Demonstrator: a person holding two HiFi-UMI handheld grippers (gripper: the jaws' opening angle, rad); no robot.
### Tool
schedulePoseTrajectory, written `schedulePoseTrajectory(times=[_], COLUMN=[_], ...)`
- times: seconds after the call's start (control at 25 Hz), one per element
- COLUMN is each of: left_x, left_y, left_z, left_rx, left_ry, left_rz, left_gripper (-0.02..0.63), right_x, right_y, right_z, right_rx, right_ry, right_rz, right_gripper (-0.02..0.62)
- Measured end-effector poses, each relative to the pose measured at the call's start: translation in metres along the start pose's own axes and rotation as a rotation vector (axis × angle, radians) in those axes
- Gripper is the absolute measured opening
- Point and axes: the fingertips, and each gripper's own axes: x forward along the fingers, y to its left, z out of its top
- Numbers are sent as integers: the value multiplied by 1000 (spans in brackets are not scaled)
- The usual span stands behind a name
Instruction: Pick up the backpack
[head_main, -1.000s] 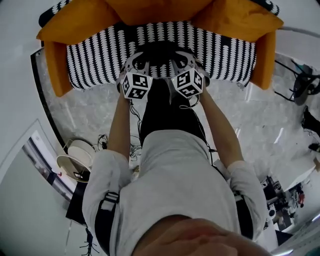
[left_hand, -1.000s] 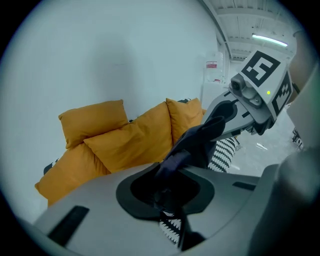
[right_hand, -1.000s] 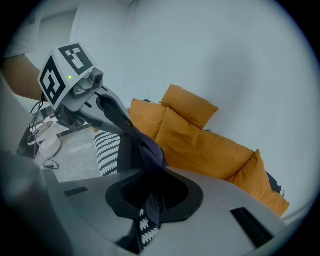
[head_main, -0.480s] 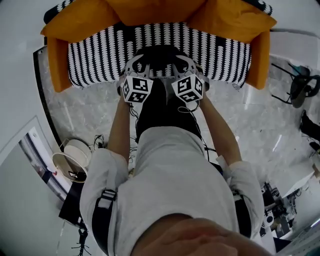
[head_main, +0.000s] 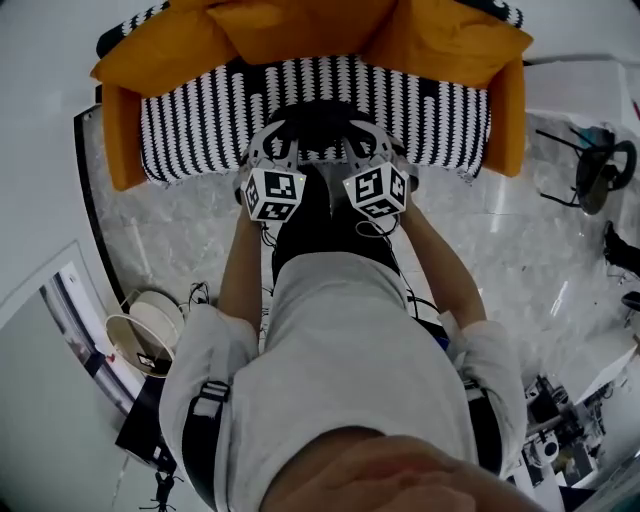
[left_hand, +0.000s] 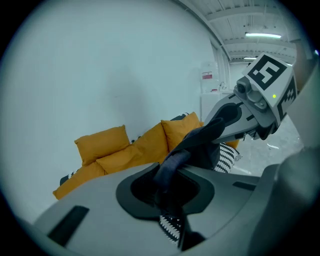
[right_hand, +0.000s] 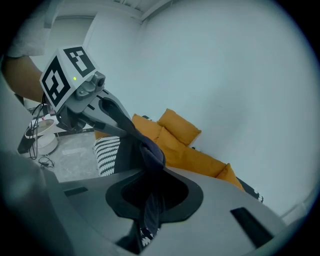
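The backpack (head_main: 320, 122) is dark and hangs between my two grippers above a sofa (head_main: 200, 110) with a black-and-white patterned seat and orange cushions. My left gripper (head_main: 292, 128) and right gripper (head_main: 350, 126) are side by side, each shut on a dark strap. In the left gripper view the strap (left_hand: 172, 162) runs from the left gripper (left_hand: 172, 176) up to the right gripper's marker cube (left_hand: 265, 80). In the right gripper view the strap (right_hand: 151, 155) passes through the right gripper (right_hand: 150, 186), with the left gripper's cube (right_hand: 65, 75) beyond. Most of the bag's body is hidden.
The sofa stands against a pale wall, with orange cushions (left_hand: 130, 150) along its back. On the marble floor lie a round white stand (head_main: 150, 322) and cables at the left, a dark chair (head_main: 600, 170) at the right, and clutter (head_main: 560, 440) at the lower right.
Both grippers have risen together with the straps in them, and the bag has come up off the sofa seat. The jaws stay the same.
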Motion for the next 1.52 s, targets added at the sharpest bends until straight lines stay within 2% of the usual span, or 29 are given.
schedulePoseTrajectory(times=[0.56, 1.08, 1.32, 1.52], left_x=[-48, -93, -105, -117], left_y=[-33, -87, -108, -123], left_z=[57, 117, 140, 162], left_rx=[33, 30, -6, -33], left_ry=[-90, -185, -240, -291], left_rz=[48, 53, 42, 9], left_gripper=[55, 55, 55, 55], right_x=[-81, -174, -209, -226], right_y=[-12, -30, -39, -44], right_z=[15, 16, 14, 8], right_rx=[34, 88, 149, 259], right_ry=[-80, -168, -219, -272], right_rz=[-68, -133, -168, -188], right_gripper=[63, 63, 63, 63])
